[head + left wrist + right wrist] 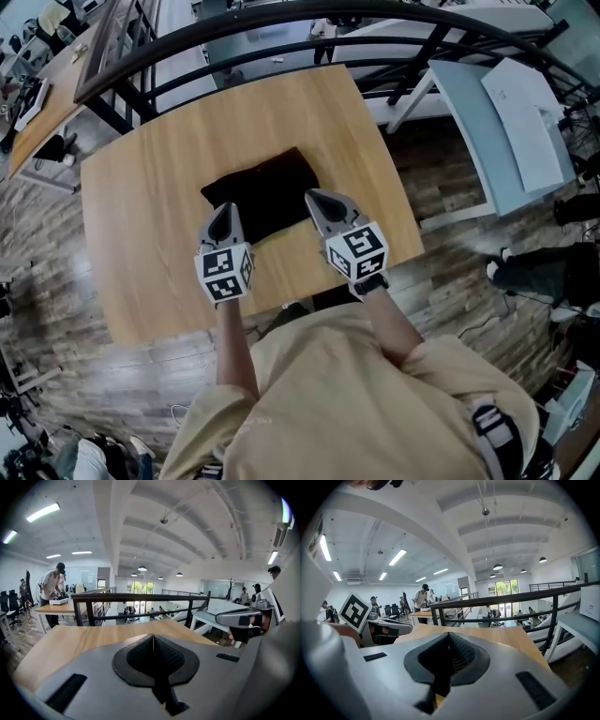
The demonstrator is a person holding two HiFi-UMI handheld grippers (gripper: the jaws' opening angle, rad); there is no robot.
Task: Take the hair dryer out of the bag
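A flat black bag (pixel 265 192) lies in the middle of the wooden table (pixel 169 187) in the head view. The hair dryer is hidden from sight. My left gripper (pixel 225 215) hovers over the bag's near left edge, jaws shut with nothing between them. My right gripper (pixel 320 201) hovers over the bag's near right edge, also shut and empty. In the left gripper view the left gripper (pixel 153 637) has its black pads pressed together, with the table (pixel 70 641) beyond. In the right gripper view the right gripper (pixel 449 635) also has its pads together, above the table (pixel 506 637).
A black railing (pixel 309 19) runs along the table's far side. A white desk (pixel 506 131) with papers stands to the right, another desk (pixel 42 103) at far left. People (pixel 54 590) stand at benches in the background. The floor is wood.
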